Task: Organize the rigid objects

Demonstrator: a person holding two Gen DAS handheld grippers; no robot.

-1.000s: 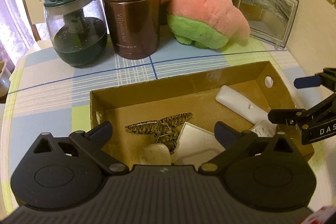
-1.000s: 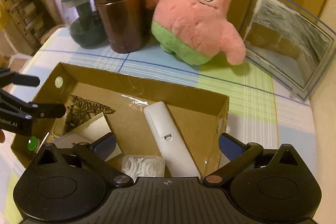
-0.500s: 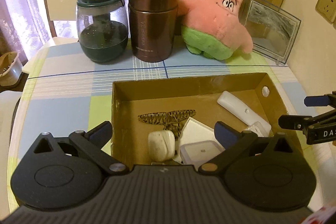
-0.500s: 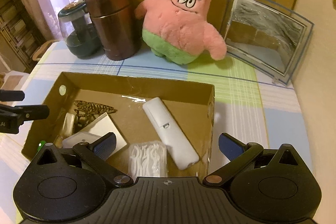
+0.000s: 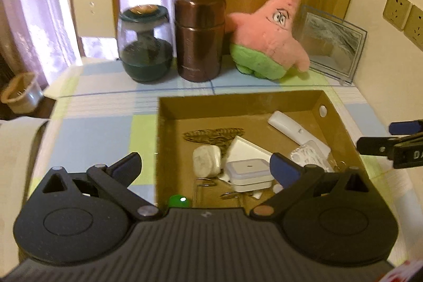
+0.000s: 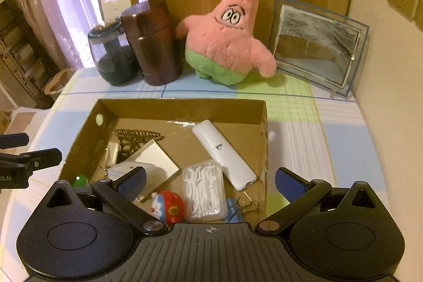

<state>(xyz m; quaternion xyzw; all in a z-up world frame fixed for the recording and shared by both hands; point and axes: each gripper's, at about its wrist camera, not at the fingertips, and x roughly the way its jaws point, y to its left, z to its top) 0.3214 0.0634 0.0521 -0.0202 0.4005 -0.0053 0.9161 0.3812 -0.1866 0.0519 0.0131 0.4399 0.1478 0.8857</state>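
Observation:
A shallow cardboard box (image 5: pixel 238 103) (image 6: pixel 182 110) sits on the checked tablecloth. It holds a white remote (image 5: pixel 296 132) (image 6: pixel 224 157), a patterned hair clip (image 5: pixel 211 135) (image 6: pixel 137 136), a white square case (image 5: pixel 249 172), a cream soap-like block (image 5: pixel 207 160), a bag of floss picks (image 6: pixel 205 189), a red toy (image 6: pixel 168 206), a green ball (image 5: pixel 179 201) and binder clips (image 6: pixel 247 204). My left gripper (image 5: pixel 206 167) is open and empty above the box's near left edge. My right gripper (image 6: pixel 210 179) is open and empty above the box's near right part.
At the back stand a dark glass jar (image 5: pixel 144 44) (image 6: pixel 113 54), a brown canister (image 5: pixel 199 36) (image 6: pixel 152 41), a pink star plush (image 5: pixel 267 36) (image 6: pixel 227 36) and a glass picture frame (image 5: pixel 331 44) (image 6: pixel 316 49). A chair (image 5: pixel 92 7) stands behind. The wall is at right.
Both grippers have pulled back and up from the box, so more of its contents and the table show. Both stay open and empty.

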